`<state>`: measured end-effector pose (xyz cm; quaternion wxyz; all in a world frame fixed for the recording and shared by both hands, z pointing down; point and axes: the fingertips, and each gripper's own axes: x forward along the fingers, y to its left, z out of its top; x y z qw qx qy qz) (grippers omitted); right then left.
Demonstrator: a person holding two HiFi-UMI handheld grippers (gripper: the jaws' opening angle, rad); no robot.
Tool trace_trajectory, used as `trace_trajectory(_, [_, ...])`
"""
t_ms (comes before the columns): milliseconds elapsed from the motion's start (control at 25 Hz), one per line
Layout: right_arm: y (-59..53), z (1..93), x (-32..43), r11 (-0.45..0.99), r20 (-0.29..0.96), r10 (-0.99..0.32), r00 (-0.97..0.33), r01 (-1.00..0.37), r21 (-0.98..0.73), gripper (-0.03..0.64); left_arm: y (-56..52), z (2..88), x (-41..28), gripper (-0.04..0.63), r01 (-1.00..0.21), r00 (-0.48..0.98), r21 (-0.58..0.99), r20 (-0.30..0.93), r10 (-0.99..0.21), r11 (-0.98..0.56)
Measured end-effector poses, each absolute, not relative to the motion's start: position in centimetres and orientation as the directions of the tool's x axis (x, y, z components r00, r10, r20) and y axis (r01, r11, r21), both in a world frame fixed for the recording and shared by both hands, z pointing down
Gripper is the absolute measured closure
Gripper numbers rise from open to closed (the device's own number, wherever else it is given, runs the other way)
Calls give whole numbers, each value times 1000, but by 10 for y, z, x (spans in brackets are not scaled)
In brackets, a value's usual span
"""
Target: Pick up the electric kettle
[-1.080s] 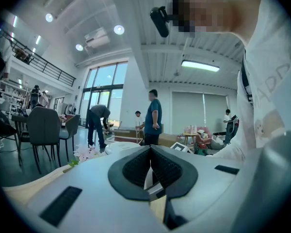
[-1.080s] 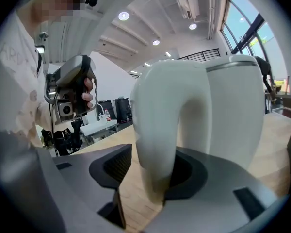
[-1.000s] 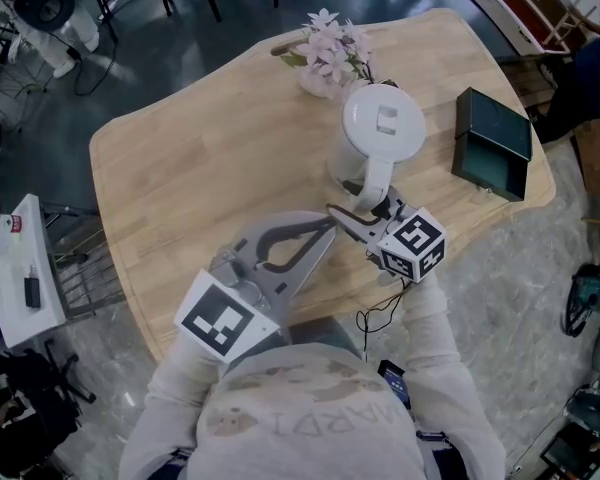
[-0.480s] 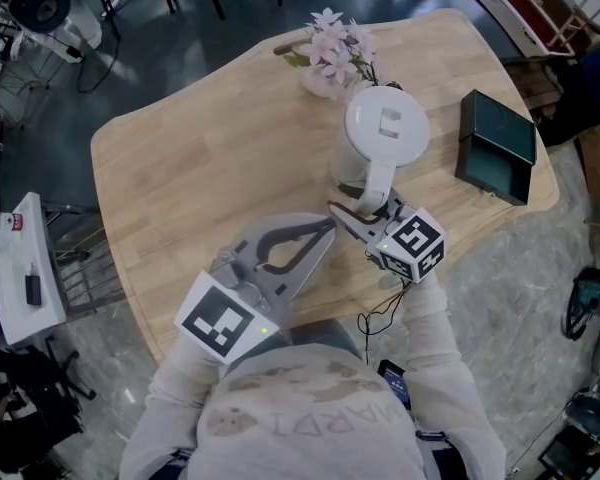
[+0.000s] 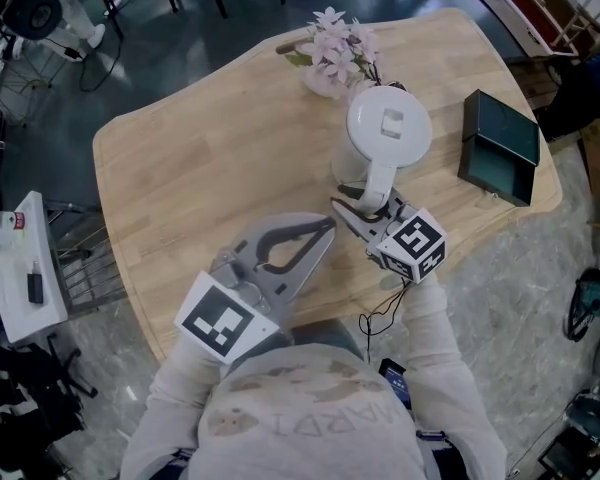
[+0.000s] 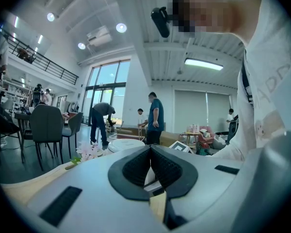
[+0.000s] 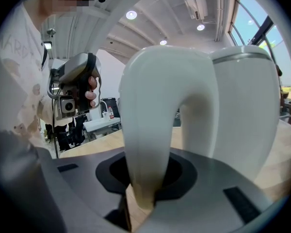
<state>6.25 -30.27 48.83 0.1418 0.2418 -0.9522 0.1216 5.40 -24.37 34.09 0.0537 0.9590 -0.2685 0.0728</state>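
Kettle (image 5: 385,133) stands upright on the wooden bench (image 5: 200,158), toward the far side, white, lid on. A bunch of pink flowers (image 5: 335,53) is just behind it and a dark box (image 5: 498,148) is well apart to its right. Its handle (image 5: 377,183) faces the person. Right gripper (image 5: 365,208) is at the handle: its jaws have just been closing, and the right gripper view shows the white loop of the handle (image 7: 150,130) filling the gap between the dark pads, which appear to bear on both sides. I read this as a clench on the lower part of the handle, kettle not yet lifted. Left gripper (image 5: 325,230) hangs over the near part of the bench, apart from the kettle, jaws pressed together on nothing. Risks from here, as judgement only:
(1) The handle is smooth and rounded, so it could slide through the pads once it takes weight.
(2) A grip low on the handle leaves the body free to swing or tip about the pads, more so if there is water inside, which cannot be seen.
(3) A tilt away from the person would push the body into the flowers.
A straight, slow rise seems safest.
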Motion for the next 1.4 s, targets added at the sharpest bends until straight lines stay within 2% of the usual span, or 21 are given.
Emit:
trace_trajectory(280, [-303,487,61,855,320,-453,-832,-507,-108,541,-243,342,55,583,-526,843,65,170,-510,-848])
trace_trajectory(1400, [-305,474,51,887,244,-422,-873,-453,-91,546,-241,346,48,584,-544,829,56,191,-526,-837])
